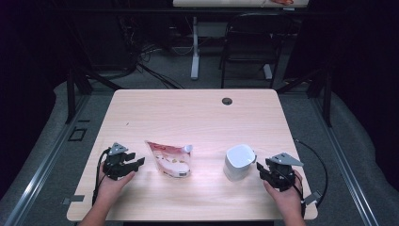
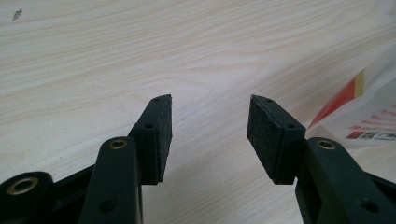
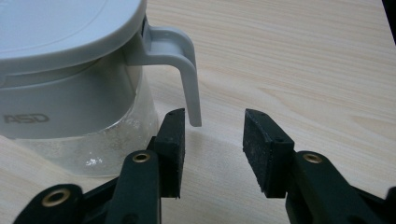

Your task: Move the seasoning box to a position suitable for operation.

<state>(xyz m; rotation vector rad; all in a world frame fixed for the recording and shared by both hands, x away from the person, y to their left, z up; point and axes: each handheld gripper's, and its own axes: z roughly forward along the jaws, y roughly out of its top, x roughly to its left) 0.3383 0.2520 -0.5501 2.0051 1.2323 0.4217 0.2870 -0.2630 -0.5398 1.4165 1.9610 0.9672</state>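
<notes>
Black rubber pads stand apart on both of your grippers, nothing between them. Your right gripper (image 3: 212, 133) sits just short of the jug's (image 1: 239, 162) thin grey handle (image 3: 184, 70), lined up to take it; the jug is clear below, grey-lidded. Your left gripper (image 2: 210, 121) rests beside the glossy, crinkled pouch (image 1: 170, 159) on the pale wood bench (image 1: 188, 113).

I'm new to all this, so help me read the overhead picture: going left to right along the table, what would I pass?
Left gripper → snack pouch → white lidded jug → right gripper.
</notes>
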